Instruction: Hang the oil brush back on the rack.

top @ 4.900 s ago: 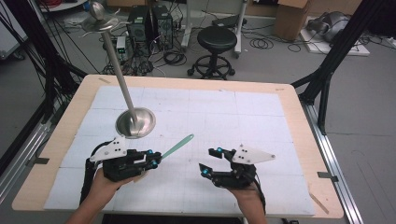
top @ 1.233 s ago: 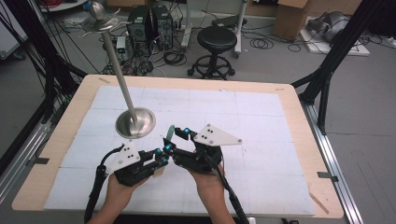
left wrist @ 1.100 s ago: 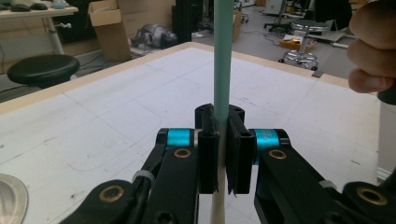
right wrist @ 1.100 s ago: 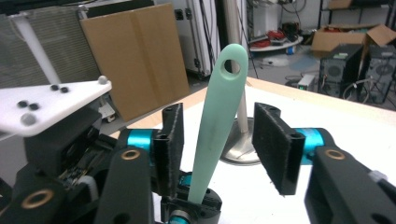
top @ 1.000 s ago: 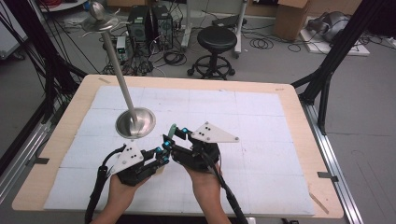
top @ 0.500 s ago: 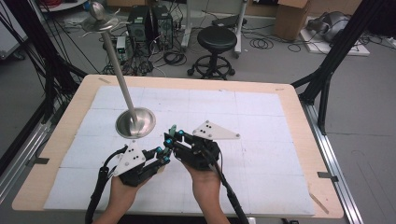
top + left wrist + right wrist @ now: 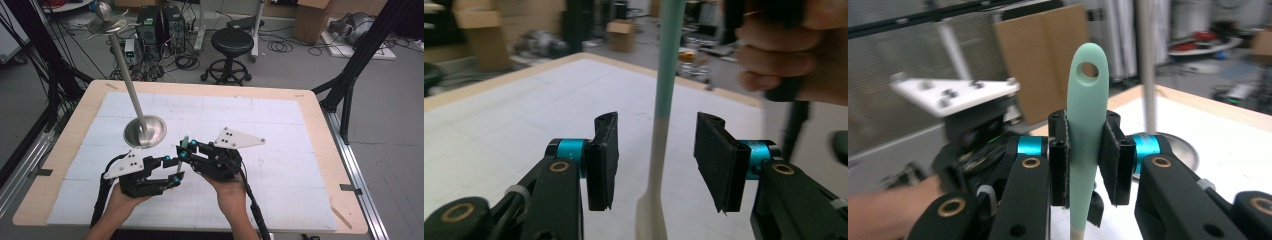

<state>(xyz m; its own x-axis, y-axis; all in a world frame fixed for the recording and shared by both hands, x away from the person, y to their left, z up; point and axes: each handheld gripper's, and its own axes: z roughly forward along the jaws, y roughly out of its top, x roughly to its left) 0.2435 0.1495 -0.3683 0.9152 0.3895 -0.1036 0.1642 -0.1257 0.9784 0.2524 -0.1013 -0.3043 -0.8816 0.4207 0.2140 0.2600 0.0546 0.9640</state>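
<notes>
The tabletop [image 7: 320, 125] is a pale wooden board with a white gridded mat over most of it. Around it lies a grey workshop floor with one black stool [image 7: 231, 46], cardboard boxes, computer cases, loose cables and black frame legs.

On the tabletop stands one metal stand [image 7: 145, 131], a round dished base with a thin pole leaning up and away, just beyond the left tool [image 7: 172, 170]. There is one spatula [image 7: 1087, 135], mint green at the handle and cream towards the blade, with a hole in the handle's end. It stands roughly upright between the two tools, off the mat.

The right tool [image 7: 1087, 160] is clamped on the green handle, its pads pressing both sides just below the hole. The left tool's jaws have just been opening; they now stand moderately apart, with the spatula's cream neck passing between the pads [image 7: 719, 160] and touching neither. The two tools sit close together, left below right on the spatula. Two hands hold them, one each.
</notes>
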